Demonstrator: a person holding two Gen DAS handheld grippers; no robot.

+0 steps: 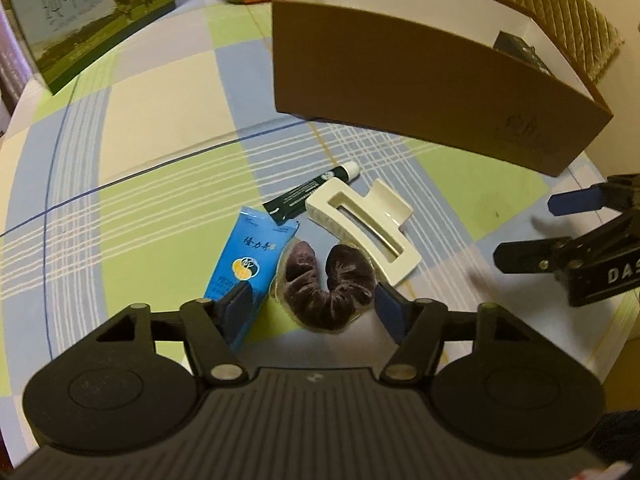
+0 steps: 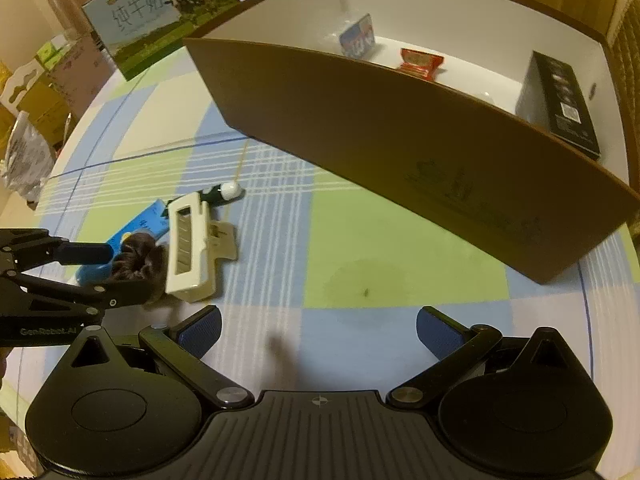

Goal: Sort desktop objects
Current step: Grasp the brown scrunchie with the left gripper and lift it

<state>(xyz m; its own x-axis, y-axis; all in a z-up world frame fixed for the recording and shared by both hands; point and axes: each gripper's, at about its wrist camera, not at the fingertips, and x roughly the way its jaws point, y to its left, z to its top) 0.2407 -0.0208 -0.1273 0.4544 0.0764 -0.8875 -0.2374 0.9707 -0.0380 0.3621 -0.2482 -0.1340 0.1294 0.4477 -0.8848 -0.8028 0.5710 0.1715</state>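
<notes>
L gripper (image 1: 316, 300): jaws partway open, straddling the brown velvet scrunchie (image 1: 326, 286); pads sit at its flanks w/ slivers of gap, so no squeeze yet as far as I can tell.
L-wrist view, pile: scrunchie lies on the plaid tablecloth (image 1: 160, 128), touching the blue sachet (image 1: 250, 256) on its left and the cream hair claw (image 1: 360, 220) on its right; dark green tube (image 1: 312, 194) just behind, tucked under the claw's edge.
L-wrist view, bin: brown cardboard box (image 1: 420, 96) stands well beyond the pile; milk carton box (image 1: 88, 24) far left.
R gripper (image 2: 318, 330): jaws wide, nothing between them, hovering over bare cloth, near the pile but apart from it.
R-wrist view, pile: L gripper's finger comes in from the left edge over the scrunchie; claw and tube cap visible beside it.
R-wrist view, box contents: blue-white packet (image 2: 358, 36), red packet (image 2: 420, 63), black carton (image 2: 560, 108) already inside.
Risk 1: left pad overlaps the sachet's corner; closing could pinch sachet + scrunchie together.
Risk 2: right pad is v. close to the claw; it may nudge or drag the claw on lift.
Risk 3: scrunchie is soft, probably compresses; a shallow grip may slip on the way to the box.
</notes>
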